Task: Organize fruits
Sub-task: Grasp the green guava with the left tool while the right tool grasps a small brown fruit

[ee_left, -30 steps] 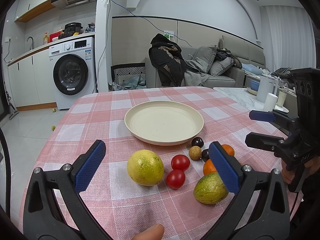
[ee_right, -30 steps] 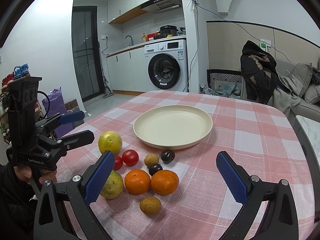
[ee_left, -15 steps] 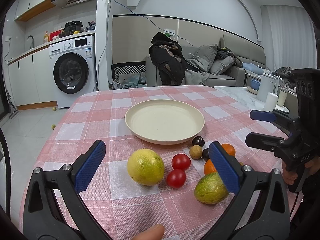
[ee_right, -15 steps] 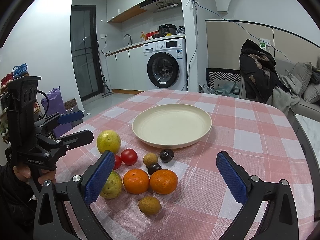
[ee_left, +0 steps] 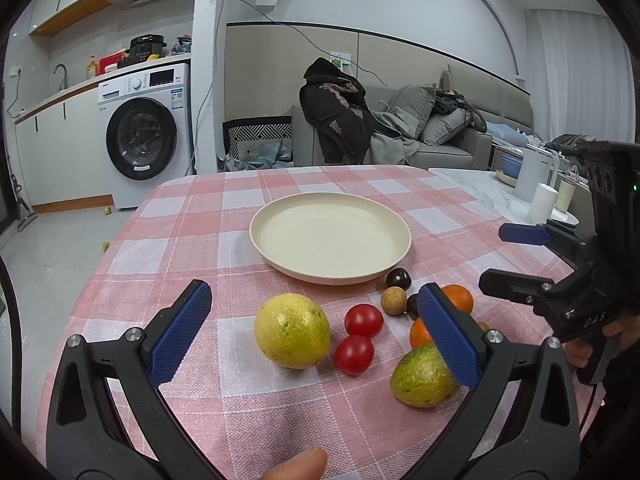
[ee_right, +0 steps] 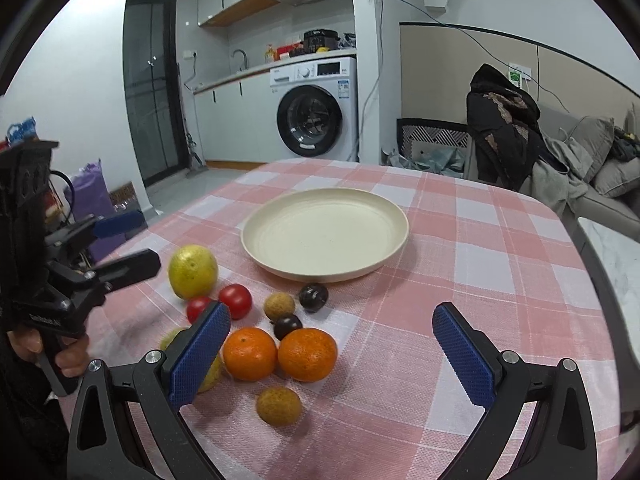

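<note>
We hold both tools over the bench (ee_left: 192, 216), which is covered with a pink and white checked cloth. The left tool (ee_left: 314, 330) has its blue pads spread wide with nothing between them, and it hangs above the near edge of the fruit. The right tool (ee_right: 331, 350) is also spread wide and holds nothing.

The cream plate (ee_right: 256, 236) sits in the middle of the bench with nothing in it. All the fruit lies on the cloth on the near side of the plate. In the left wrist view the big yellow citrus (ee_left: 292, 331) lies nearest the left tool, with two red tomatoes (ee_left: 363, 321) just beside it, touching each other. A greenish fruit (ee_left: 420, 376) lies partly behind the left tool's right pad.

In the right wrist view two oranges (ee_right: 307, 355) sit side by side, touching. A small brown fruit (ee_right: 279, 405) lies near them on the near side. Another small brown fruit (ee_right: 279, 306) and two dark plums (ee_right: 313, 297) lie between the oranges and the plate, the farther plum close to the plate's rim.
</note>
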`<state>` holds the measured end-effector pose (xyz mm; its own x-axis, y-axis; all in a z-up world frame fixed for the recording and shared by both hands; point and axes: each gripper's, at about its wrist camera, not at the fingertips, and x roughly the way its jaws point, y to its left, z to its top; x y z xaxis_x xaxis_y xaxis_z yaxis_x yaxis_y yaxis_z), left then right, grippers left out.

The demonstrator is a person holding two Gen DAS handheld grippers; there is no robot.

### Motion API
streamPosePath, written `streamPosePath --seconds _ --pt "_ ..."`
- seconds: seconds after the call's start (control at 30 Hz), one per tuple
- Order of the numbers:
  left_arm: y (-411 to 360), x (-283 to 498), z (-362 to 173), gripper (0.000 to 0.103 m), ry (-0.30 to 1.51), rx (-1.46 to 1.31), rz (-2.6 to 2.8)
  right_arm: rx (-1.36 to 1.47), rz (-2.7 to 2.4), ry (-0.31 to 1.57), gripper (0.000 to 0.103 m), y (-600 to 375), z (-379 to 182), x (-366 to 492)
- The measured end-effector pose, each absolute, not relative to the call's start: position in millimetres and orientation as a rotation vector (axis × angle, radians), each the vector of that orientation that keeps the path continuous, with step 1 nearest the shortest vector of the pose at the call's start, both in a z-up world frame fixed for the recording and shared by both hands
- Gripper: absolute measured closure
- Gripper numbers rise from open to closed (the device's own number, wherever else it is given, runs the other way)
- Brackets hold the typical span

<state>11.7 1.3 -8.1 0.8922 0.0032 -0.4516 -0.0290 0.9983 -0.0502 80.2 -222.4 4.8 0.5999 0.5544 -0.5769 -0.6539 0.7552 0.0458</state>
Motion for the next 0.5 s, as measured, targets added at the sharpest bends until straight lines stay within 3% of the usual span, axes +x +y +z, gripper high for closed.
streamPosePath --seconds 0.4,0.43,0.5 --pt "2 8 -6 0.000 0.547 -0.094 -0.046 -0.221 0.674 0.786 0.001 -227 -12 77" --pt "1 7 -7 0.000 0.559 -0.098 -0.059 -0.224 0.679 0.800 0.002 -226 -14 75" --pt "-3 6 -9 0.000 0.585 -0.097 -0.080 -0.228 0.701 0.828 0.014 -225 -18 72"
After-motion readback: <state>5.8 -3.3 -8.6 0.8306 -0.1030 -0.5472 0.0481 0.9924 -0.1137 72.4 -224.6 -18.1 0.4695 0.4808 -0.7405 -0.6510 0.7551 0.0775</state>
